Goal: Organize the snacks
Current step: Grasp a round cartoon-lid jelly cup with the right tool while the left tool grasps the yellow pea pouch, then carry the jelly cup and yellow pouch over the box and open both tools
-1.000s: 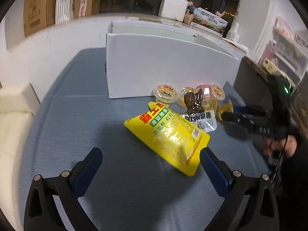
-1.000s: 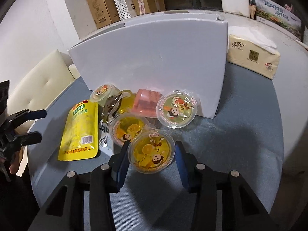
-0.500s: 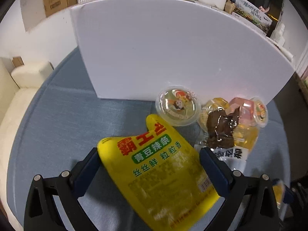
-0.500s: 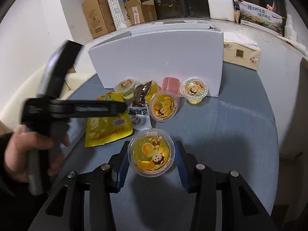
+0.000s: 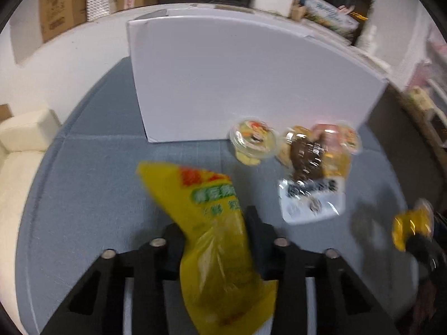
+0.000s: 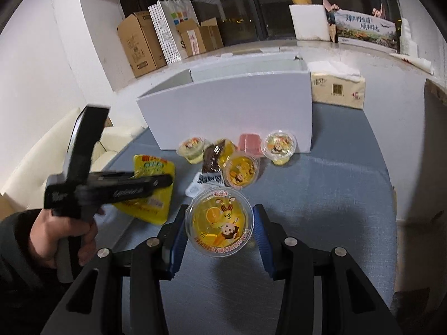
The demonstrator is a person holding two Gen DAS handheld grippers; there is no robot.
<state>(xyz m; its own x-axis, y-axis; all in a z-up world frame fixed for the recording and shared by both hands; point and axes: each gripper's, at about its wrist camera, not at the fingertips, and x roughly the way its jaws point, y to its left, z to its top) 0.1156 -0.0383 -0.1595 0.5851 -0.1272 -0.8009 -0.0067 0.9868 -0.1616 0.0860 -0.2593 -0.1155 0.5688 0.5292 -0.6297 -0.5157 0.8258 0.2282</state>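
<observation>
Our left claw (image 5: 216,231) is clenched on the yellow snack bag (image 5: 212,234), lifted off the bench (image 5: 97,173) in front of the white box (image 5: 237,83). Our right claw (image 6: 219,223) grips an orange jelly cup (image 6: 219,222) above the bench, near the other cups (image 6: 241,170) by the box's front wall.

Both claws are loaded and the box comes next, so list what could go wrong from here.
The yellow snack pouch is pinched in the left claw with most of it hanging free; it may slip or snag the white box wall. The orange jelly cup in the right claw could pop out or dent.
</observation>
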